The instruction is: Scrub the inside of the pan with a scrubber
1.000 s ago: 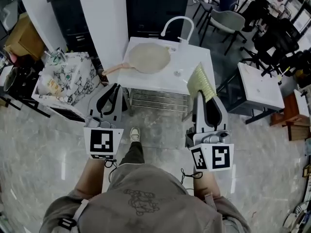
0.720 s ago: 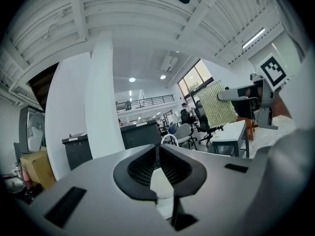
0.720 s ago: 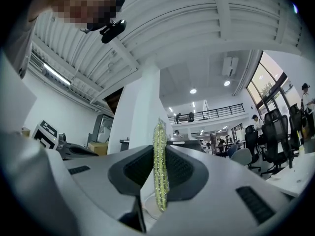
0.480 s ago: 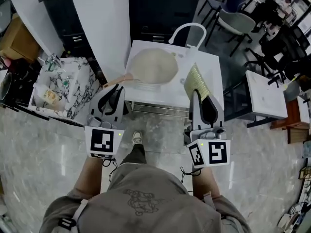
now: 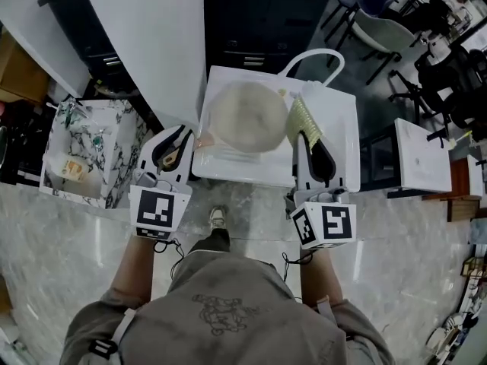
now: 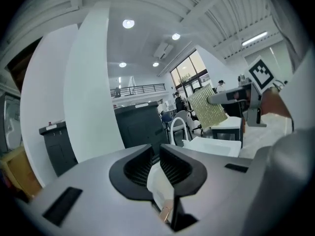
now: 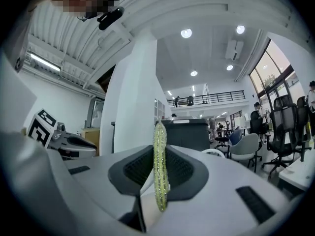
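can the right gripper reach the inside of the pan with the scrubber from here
Probably yes: the pan lies face up with nothing seen over it, and the right gripper holds the scrubber in its jaws close by the pan's right rim.

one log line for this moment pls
right tool: shut on scrubber | scrubber: beside pan rim | left tool: shut, by pan handle | scrubbing: not started

The left gripper (image 6: 156, 156) has its fingers (image 6: 179, 168) closed on the pale pan handle (image 6: 160, 183), low in the centre of the frame. Right of centre, the right gripper (image 6: 216, 99) holds up a yellow-green scrubber (image 6: 206, 107) above a white sink unit (image 6: 214, 144) with an arched faucet (image 6: 176, 128).
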`<state>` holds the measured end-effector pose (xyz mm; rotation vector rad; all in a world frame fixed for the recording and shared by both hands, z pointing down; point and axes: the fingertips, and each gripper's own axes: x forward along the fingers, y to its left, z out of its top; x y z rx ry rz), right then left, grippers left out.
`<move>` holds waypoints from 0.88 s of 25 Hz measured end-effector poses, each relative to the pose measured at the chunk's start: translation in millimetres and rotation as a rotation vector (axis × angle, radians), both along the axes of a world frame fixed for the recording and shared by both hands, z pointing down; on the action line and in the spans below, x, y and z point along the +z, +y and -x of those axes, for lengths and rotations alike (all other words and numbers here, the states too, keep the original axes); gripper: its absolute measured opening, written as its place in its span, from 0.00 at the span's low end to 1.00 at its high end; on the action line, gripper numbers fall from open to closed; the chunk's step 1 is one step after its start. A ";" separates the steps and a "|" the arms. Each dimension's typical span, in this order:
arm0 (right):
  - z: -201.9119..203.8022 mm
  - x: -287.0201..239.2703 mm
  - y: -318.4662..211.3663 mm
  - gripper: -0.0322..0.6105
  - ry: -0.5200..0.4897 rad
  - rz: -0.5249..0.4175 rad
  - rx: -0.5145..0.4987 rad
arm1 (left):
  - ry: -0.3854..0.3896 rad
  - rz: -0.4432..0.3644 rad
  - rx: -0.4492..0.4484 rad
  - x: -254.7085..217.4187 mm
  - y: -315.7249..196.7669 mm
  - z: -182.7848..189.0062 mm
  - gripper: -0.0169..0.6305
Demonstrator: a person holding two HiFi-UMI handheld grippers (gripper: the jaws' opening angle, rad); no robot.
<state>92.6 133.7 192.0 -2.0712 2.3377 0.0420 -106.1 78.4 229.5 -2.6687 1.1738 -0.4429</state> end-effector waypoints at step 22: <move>-22.6 133.2 -178.3 0.17 0.106 0.286 -0.061 | -0.432 0.416 0.234 189.0 -87.0 -30.5 0.41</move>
